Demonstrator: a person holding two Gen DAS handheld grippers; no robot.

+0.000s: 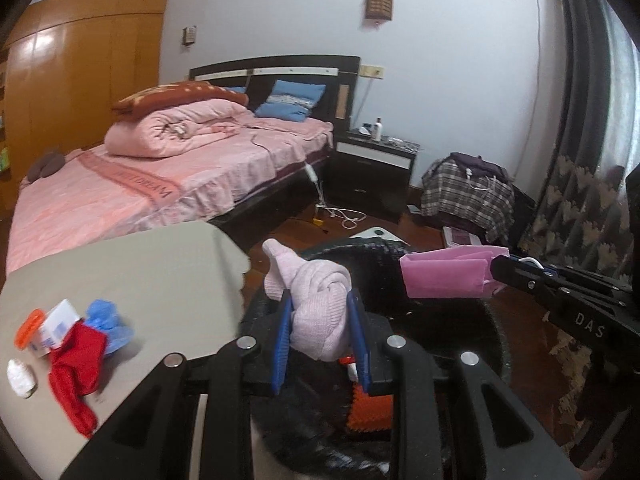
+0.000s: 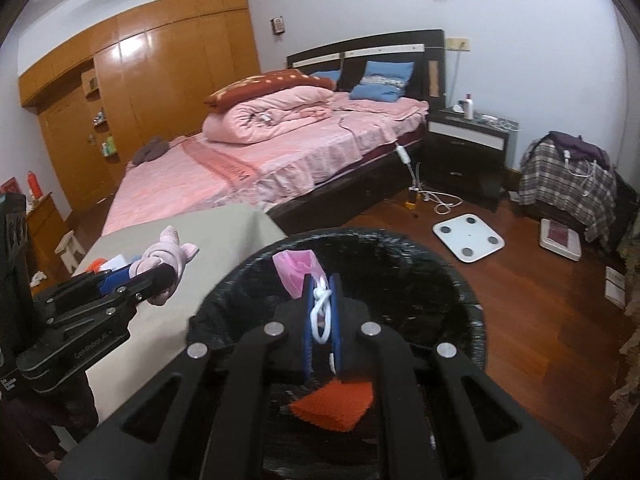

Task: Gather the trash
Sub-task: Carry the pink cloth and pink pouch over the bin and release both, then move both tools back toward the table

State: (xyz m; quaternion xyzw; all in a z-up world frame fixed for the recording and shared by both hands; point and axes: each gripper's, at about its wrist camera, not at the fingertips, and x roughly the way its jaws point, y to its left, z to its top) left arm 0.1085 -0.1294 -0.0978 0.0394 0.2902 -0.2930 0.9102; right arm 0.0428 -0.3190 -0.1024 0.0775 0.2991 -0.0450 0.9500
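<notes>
Looking across a bedroom: a grey table on my left with leftover bits on it, a red-brown wooden floor beyond, and a bed with pink covers against the pale wall, a dark nightstand beside its headboard. Right under me sits one black bin, lined in black, with an orange scrap lying down inside it.

Counting what's on the table in the left view: one red cloth, one blue crumpled piece, one white box with an orange lid next to it, one white wad near the edge. On the floor, one white scale.

My left gripper pinches one rolled pale pink sock between its blue pads, the bundle sticking up above the fingers, held over the gap where table meets bin. My right gripper is squeezed nearly together on the white ear loop of one pink face mask, which hangs out past the fingertips over the bin's mouth. Both grippers angle downward, side by side, the left one just off the table's corner, the right one above the bin's middle
</notes>
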